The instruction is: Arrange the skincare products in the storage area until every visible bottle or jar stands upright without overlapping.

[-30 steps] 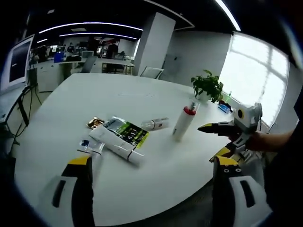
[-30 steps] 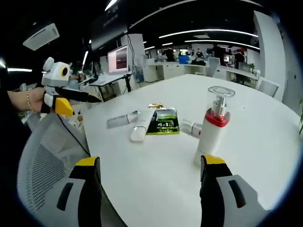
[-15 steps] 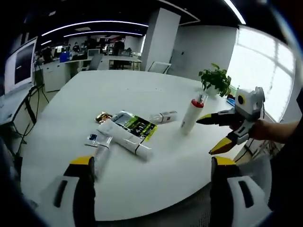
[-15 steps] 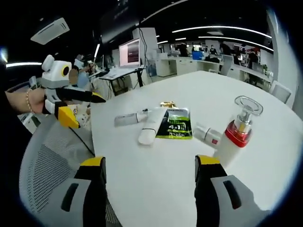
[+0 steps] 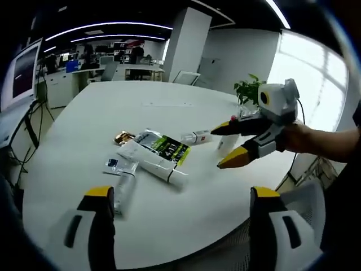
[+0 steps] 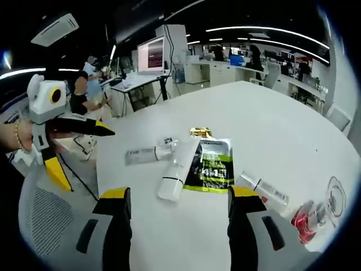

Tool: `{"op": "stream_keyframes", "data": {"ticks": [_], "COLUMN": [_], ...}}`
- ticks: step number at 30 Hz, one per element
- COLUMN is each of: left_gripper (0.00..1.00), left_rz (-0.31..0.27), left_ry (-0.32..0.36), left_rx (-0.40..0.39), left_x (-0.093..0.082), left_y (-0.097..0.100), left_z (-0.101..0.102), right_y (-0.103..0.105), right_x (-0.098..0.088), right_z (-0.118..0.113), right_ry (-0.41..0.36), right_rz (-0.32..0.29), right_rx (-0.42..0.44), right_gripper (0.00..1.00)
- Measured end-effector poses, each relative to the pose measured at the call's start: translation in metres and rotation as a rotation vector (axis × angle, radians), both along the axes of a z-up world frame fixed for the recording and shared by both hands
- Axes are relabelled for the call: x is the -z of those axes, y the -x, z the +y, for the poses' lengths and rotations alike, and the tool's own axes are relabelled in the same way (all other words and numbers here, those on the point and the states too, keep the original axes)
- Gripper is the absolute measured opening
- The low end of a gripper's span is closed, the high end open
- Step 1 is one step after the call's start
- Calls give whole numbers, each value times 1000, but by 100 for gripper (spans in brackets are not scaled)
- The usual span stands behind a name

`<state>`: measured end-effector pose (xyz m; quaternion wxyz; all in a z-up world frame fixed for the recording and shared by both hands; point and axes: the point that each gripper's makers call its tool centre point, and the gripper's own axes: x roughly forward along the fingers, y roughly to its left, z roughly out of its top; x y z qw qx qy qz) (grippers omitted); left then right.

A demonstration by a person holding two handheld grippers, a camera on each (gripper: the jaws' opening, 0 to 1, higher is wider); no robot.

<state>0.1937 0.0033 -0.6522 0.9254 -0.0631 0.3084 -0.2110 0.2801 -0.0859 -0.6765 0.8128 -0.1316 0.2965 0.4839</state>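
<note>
Several skincare products lie flat on the white round table [image 5: 84, 113]: a white tube [image 5: 153, 164] across a green sachet [image 5: 164, 148], a small gold packet [image 5: 123, 137], a slim tube with a red band [image 5: 197, 136] and a clear tube with a blue label [image 5: 121, 182]. A white pump bottle with a red collar [image 6: 309, 219] stands upright; in the left gripper view the bottle [image 5: 227, 144] is partly hidden behind my right gripper [image 5: 220, 148], which hangs open just above the table. My left gripper [image 5: 181, 193] is open and empty, off the table's near edge. In the right gripper view the white tube [image 6: 176, 170], sachet [image 6: 211, 166] and clear tube [image 6: 145, 153] lie ahead of my open right gripper [image 6: 180, 193]; my left gripper [image 6: 87, 161] is at the left.
A potted plant [image 5: 248, 93] stands at the table's far edge. A mesh office chair [image 6: 45, 226] sits by the near edge. Desks, monitors [image 6: 151, 55] and people fill the office behind. A person's hand [image 5: 316, 141] holds the right gripper.
My right gripper has moved in over the table, in front of the pump bottle. The right view has swung left, so the bottle now sits at its lower right edge.
</note>
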Motion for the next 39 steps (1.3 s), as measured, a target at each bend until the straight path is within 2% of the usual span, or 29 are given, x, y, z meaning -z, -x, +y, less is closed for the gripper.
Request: {"op": "stream_keyframes", "data": {"ticks": [5,10,13,17,23,27,30,39], "left_gripper": [90,90,90,88,88,87,87,86], "left_rz": [-8,1,9,15,31,48,50,54], "left_ry": [26,33,44,45,46,51,55,67], "left_rx": [-13,-5,-5,-6,-10,-17,-12,-2], "left_x": [-2,1,3,4,10,11,12,13], "left_y": [-2,2,2,2,6,7,6,1], "left_z": [11,12,15,19,25,25,25,29], "right_y": [-13,-22,-23,-30,-38,-39,-47,-57], "right_x": [14,31,36,53,68,71,81,84], "right_z": [27,52,63,76,91,91,96,103], "right_ry": [32,69,90,135,172,205,219,250], "right_rz": [41,74,74,64,59,53,69,62], "right_rx": [12,25,24,23,37,29,46,37], "right_gripper": [65,63,63,60,57,54,54,50]}}
